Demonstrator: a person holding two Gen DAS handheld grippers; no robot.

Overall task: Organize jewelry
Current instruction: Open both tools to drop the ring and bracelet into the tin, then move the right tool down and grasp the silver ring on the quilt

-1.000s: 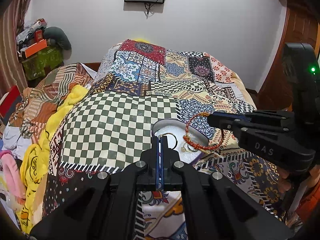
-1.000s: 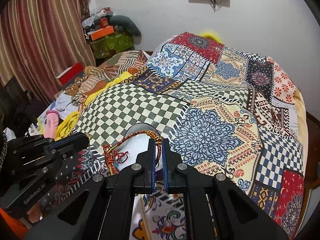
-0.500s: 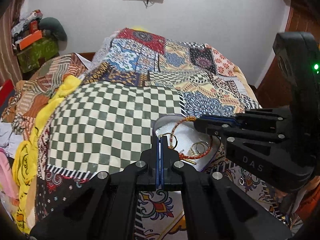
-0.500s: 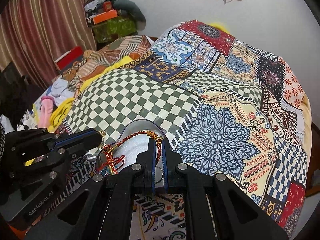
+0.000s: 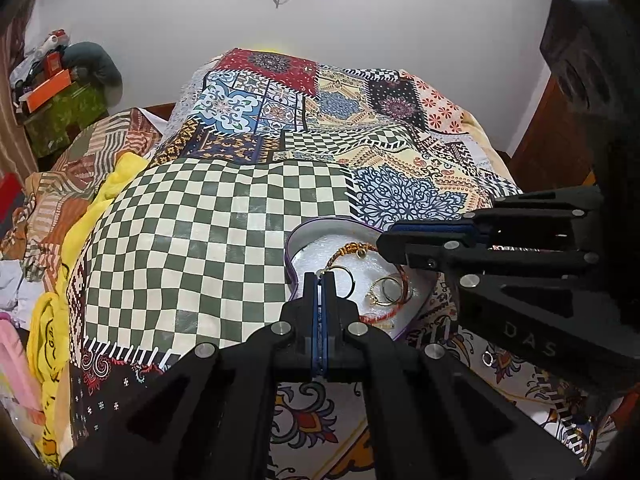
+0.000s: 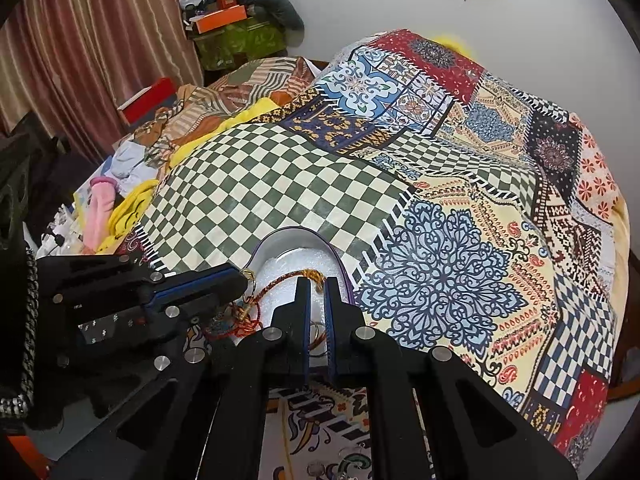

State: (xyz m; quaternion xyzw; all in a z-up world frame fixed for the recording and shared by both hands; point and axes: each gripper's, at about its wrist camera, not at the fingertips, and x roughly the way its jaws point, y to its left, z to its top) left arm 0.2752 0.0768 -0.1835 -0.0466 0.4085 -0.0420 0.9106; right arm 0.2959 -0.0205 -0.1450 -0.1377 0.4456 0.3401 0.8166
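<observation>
Left to right. The left gripper (image 5: 320, 276), jaws pressed together, pinches the rim of a gold hoop (image 5: 343, 279) over the near-left edge of the heart-shaped tray (image 5: 294, 240) resting on the patchwork quilt (image 5: 208, 240). Inside the tray lie gold rings (image 5: 385, 291) and the red-orange beaded bracelet (image 5: 352, 249). The right gripper (image 6: 316, 284), clamped on the bracelet half a second ago, now shows a narrow gap between its fingers; the bracelet rests on the white lining, its clasp just beyond the tips. The release suggests one piece is delivered; the hoop appears next to be set down.
</observation>
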